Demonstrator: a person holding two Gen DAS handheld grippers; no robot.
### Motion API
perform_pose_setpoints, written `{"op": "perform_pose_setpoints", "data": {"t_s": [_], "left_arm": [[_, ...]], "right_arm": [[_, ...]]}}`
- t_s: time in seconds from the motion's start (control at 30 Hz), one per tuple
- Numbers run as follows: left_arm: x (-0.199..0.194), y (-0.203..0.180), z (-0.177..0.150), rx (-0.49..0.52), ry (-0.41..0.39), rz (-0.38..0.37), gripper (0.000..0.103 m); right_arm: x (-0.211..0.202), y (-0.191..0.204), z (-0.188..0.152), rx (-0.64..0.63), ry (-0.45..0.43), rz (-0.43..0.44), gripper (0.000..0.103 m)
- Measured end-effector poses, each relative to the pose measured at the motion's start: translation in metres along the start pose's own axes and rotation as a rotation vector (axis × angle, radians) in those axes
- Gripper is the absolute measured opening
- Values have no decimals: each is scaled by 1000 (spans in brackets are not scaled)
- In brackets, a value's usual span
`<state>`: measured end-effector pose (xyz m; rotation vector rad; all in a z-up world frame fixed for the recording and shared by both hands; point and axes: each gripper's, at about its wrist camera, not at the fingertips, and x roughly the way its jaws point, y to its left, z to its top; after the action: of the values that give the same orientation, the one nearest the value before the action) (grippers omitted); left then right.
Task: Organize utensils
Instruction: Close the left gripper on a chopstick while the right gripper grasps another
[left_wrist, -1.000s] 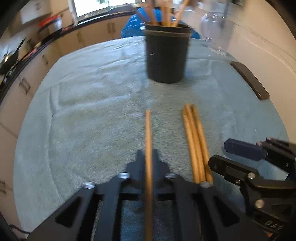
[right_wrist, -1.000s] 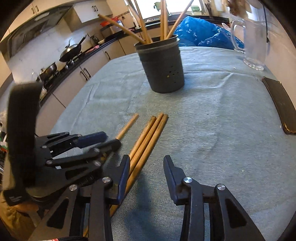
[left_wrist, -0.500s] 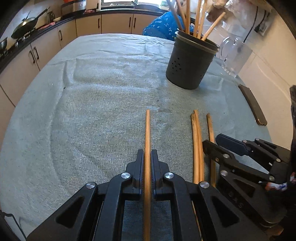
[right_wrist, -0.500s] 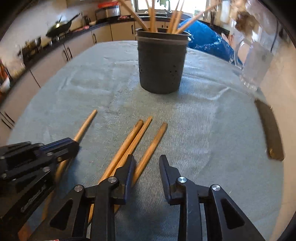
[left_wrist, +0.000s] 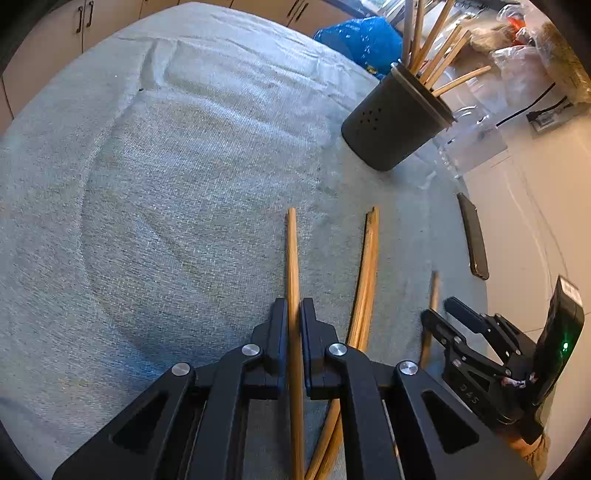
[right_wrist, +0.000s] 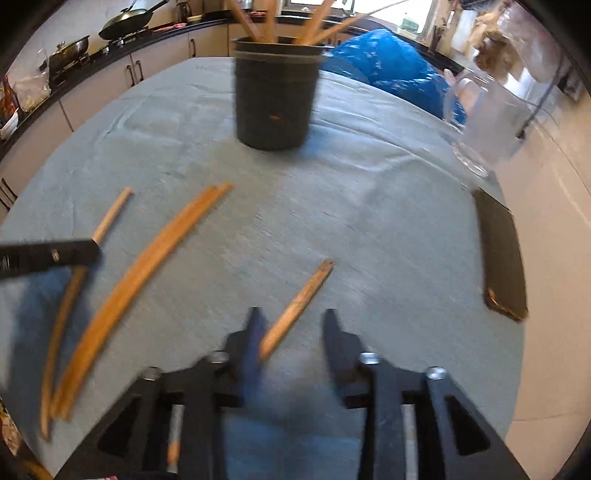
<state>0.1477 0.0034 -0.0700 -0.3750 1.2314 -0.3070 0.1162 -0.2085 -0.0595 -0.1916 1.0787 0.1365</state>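
Left gripper (left_wrist: 294, 314) clamped on one wooden chopstick (left_wrist: 293, 258), long axis along the fingers, free tip toward 12 o'clock, butt running back under the claw. Right gripper (right_wrist: 291, 325) jaws apart and opening around a single chopstick (right_wrist: 297, 304); pads not pressing on it, tip aimed at about 1 o'clock, near end by the left finger (right_wrist: 253, 347).

Count on the grey tablecloth (left_wrist: 166, 184): four chopsticks in all: one clamped, one between the open jaws, two lying together as a pair (left_wrist: 367, 269) between the grippers, long axis roughly 12–6.

Black holder (left_wrist: 393, 122) at 1 o'clock, upright on the cloth, several more sticks fanning out of it; exact number unclear. Beyond it, one clear glass jug (right_wrist: 487, 125). One dark flat phone-like slab (right_wrist: 502, 254) at 3 o'clock near the table edge.
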Motion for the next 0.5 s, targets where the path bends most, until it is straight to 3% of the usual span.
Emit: {"op": "perform_pose_setpoints", "data": {"t_s": [0.2,0.43,0.5], "left_arm": [[3,-8,12,43,60,71,7],[13,-20,35,82,115,153,7],[15,-22,41,104,131,165,7]], "right_arm": [[0,-25,-8,118,31,66,49],[9,-20,12,171,89,51,49],[12,-17,20,178,112,48,44]]}}
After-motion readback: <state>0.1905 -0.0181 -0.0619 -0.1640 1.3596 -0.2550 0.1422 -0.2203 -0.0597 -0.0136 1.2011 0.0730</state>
